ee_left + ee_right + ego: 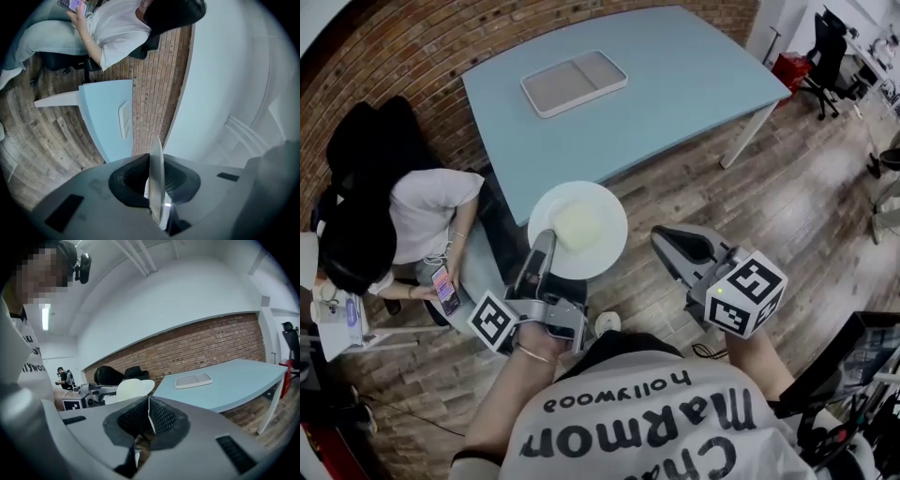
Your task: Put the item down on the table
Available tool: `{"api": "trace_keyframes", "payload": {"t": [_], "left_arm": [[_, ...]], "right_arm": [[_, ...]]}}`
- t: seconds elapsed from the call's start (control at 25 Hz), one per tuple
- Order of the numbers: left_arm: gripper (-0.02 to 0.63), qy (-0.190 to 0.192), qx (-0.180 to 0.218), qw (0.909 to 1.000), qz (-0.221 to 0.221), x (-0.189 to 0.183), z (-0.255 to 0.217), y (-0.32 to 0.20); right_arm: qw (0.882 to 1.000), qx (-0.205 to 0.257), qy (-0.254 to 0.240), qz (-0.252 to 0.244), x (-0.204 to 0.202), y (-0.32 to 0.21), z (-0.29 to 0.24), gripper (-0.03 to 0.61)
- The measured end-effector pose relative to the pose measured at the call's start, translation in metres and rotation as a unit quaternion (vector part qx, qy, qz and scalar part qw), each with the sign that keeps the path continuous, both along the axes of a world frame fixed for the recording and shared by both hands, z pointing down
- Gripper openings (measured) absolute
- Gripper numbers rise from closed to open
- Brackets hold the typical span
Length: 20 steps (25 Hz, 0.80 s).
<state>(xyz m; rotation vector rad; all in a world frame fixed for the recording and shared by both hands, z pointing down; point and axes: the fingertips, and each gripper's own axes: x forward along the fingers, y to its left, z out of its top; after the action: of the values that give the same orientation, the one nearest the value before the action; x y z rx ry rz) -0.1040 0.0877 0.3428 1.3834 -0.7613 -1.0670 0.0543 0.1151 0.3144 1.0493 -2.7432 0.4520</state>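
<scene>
My left gripper (546, 242) is shut on the rim of a round white plate (591, 251), which carries a pale yellow square block (577, 225). The plate hangs over the wooden floor, just short of the light blue table's (675, 84) near edge. In the left gripper view the plate (157, 180) shows edge-on, pinched between the jaws. My right gripper (673, 242) is to the right of the plate, apart from it, shut with nothing in it. From the right gripper view the plate (133, 387) sits left of the table (234, 380).
A white two-part tray (574, 82) lies on the table's far side. A seated person (412, 225) with a phone is at the left, close to the table's corner. A brick wall (412, 47) runs behind. Office chairs (825, 47) stand at the far right.
</scene>
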Motion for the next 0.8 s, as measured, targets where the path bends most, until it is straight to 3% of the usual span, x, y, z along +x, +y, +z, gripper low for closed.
{"api": "trace_keyframes", "payload": {"t": [0.28,0.6,0.8], "left_arm": [[0.030,-0.008,0.001,1.0000,-0.003,-0.034,0.001,-0.069],[0.031,-0.008,-0.015,0.9998,-0.009,-0.051,0.016,-0.119],[0.031,-0.012,-0.034,0.9993,-0.007,-0.052,0.027,-0.140]], "right_arm": [[1.000,-0.004,-0.005,0.014,-0.031,-0.066,-0.004,0.011],[0.999,-0.007,0.010,0.038,-0.035,-0.112,0.001,0.011],[1.000,-0.014,0.020,0.004,-0.050,-0.137,0.005,0.011]]}}
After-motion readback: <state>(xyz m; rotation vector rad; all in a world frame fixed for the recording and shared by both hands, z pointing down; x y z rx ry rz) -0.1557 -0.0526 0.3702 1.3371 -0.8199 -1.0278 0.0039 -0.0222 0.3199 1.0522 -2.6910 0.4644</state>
